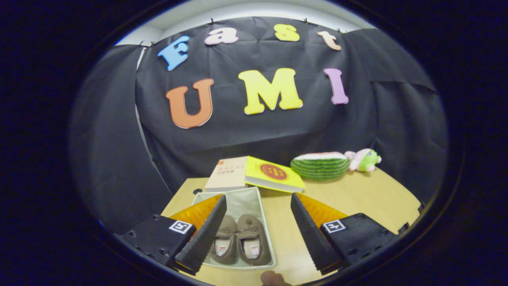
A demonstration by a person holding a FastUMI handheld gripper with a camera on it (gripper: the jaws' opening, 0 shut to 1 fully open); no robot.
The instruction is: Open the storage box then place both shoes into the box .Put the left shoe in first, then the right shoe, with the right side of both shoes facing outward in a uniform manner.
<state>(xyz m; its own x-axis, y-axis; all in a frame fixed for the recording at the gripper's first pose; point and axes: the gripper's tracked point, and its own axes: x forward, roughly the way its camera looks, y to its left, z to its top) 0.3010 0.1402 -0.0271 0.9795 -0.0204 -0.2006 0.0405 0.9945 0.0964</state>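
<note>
Both shoes (240,239) already lie in the storage box (247,198) at lower centre, so the empty, wide-open hand-held gripper (258,232) need only withdraw.

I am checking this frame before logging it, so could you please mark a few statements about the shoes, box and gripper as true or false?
1. Both brown suede slippers lie side by side inside the pale fabric storage box. True.
2. The gripper is shut on a slipper. False: its ridged black fingers stand wide apart, holding nothing.
3. A yellow book lies beyond the box. True.
4. The green striped watermelon plush sits inside the box. False: it rests on the wooden table, near a pink and green plush toy.
</note>
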